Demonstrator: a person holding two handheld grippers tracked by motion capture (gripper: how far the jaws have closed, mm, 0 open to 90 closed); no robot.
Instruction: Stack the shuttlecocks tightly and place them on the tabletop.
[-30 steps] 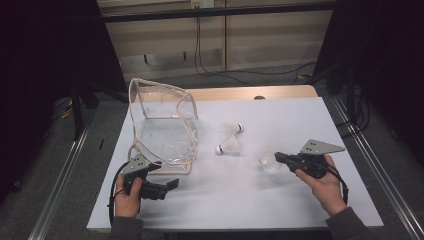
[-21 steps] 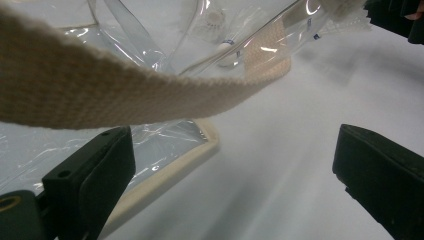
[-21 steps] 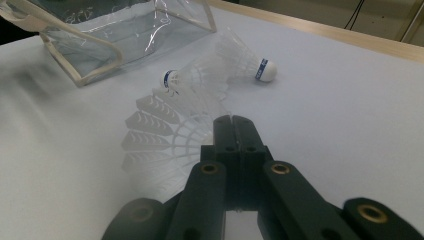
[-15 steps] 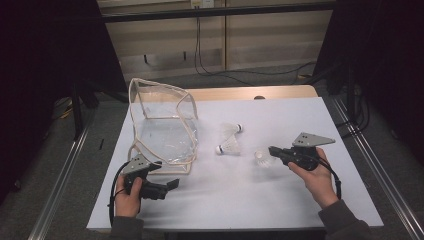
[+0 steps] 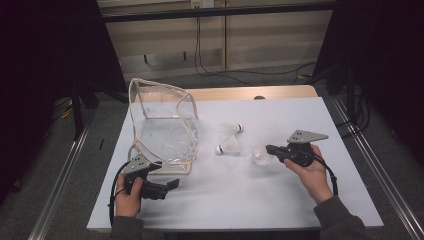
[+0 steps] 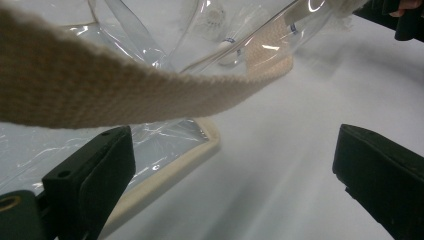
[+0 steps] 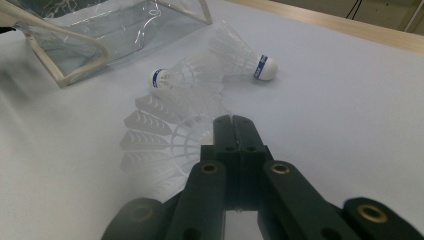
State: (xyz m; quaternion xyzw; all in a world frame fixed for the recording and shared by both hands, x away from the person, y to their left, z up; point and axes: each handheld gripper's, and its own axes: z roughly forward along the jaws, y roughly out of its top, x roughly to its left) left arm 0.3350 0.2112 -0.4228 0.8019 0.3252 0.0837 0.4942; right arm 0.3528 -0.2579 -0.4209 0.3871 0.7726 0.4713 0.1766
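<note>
**Right gripper carrying shuttlecock toward clear bag**

Since the earlier frames the right gripper has slid across the bench toward the bag side, taking the held shuttlecock with it; left gripper hasn't budged, and the two loose shuttlecocks lie where they were.

Step in hand: transport. Right gripper's jaws are closed tight together in the right gripper view, pinched on the feather skirt of the held shuttlecock, which hangs off the gripper's tip. Exactly where the pads bite the skirt is hard to make out, likely its rim. Ahead of that gripper lie the near loose shuttlecock and, beyond it, the far loose shuttlecock; the clear bag stands farther ahead, well apart from the gripper.

Left gripper sits beside the bag's near corner, jaws wide apart and holding nothing; in the left gripper view the bag's webbing strap crosses just above them, untouched.

Next move, as I judge it: keep carrying over or past the loose shuttlecocks without knocking them, reach the bag's mouth, release inside. Left gripper probably needs to clamp the strap or rim to steady the floppy opening. Light grip on feathers; risk of slipping.
</note>
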